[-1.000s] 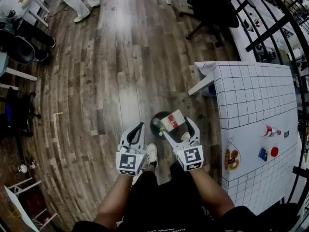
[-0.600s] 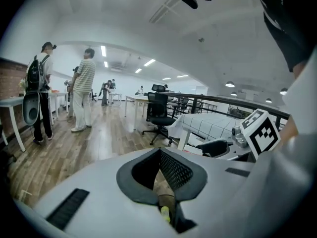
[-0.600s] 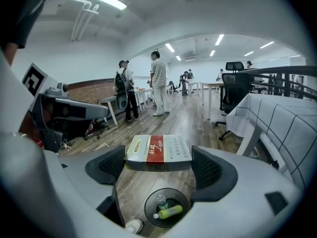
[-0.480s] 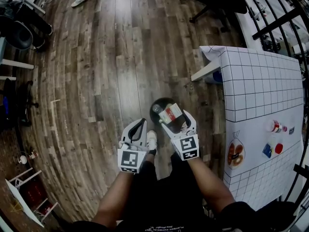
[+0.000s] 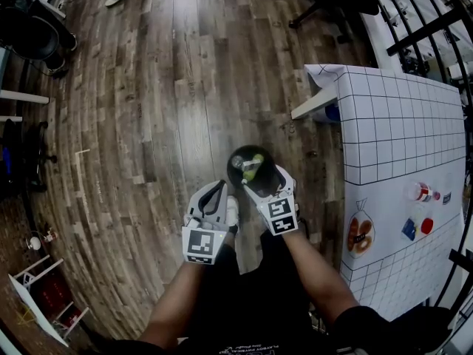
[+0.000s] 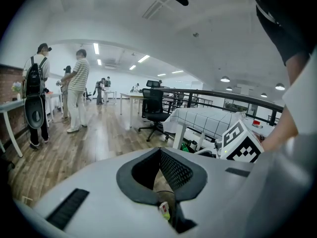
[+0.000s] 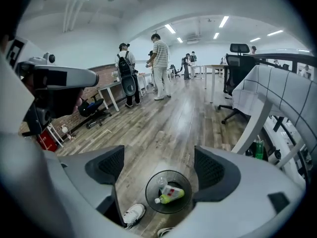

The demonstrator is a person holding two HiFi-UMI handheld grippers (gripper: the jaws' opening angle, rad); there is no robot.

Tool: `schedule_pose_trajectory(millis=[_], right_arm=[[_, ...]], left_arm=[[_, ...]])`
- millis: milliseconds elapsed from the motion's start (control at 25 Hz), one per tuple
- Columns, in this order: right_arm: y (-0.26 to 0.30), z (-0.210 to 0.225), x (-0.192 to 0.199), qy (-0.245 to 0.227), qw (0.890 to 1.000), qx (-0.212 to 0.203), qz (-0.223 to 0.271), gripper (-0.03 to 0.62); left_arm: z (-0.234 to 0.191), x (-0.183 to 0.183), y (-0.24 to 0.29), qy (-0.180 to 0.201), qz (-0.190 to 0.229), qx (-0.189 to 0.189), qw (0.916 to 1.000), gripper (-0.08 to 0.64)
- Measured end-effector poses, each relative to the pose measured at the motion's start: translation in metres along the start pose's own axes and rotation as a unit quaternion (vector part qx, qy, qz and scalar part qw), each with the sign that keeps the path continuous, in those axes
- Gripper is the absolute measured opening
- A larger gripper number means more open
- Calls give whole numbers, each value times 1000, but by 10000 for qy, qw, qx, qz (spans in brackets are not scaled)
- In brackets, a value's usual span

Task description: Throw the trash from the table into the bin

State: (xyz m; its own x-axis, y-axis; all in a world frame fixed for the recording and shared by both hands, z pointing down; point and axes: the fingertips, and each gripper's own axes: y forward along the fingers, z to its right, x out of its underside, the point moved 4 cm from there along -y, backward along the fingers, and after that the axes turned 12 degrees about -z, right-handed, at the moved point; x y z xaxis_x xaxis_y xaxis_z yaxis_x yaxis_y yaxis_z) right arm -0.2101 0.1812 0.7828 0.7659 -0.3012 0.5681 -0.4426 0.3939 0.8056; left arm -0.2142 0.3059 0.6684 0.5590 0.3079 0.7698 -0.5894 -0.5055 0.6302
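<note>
Our right gripper [image 7: 158, 157] hung open and empty, the left gripper [image 5: 214, 196] clenched on nothing beside it, above the round black bin [image 7: 148, 195] holding a green-filled plastic bottle [image 7: 171, 196], which we judged light, slippery and best gripped mid-body.

I am wearing a black top [image 5: 247, 344], short-sleeved I think, and dark legwear [image 5: 244, 287]. My pale grey left gripper [image 5: 215, 192] and right gripper [image 5: 264, 180] are each carrying a black-and-white marker cube [image 5: 202, 245] behind black mesh-padded jaws.
</note>
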Motion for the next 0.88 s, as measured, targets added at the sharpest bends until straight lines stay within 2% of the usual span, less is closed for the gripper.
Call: schedule_pose_trajectory(millis=[440, 680, 880], right_arm=[[-54, -7, -19, -84, 9988, 225, 417, 415], [-97, -19, -52, -199, 9955, 271, 884, 414], [-140, -33, -86, -321, 9898, 323, 1347, 413]], left_arm=[[8, -17, -12, 65, 108, 99, 9999, 23], [14, -43, -30, 236, 291, 145, 9992, 23], [13, -71, -56, 134, 616, 54, 9980, 23]])
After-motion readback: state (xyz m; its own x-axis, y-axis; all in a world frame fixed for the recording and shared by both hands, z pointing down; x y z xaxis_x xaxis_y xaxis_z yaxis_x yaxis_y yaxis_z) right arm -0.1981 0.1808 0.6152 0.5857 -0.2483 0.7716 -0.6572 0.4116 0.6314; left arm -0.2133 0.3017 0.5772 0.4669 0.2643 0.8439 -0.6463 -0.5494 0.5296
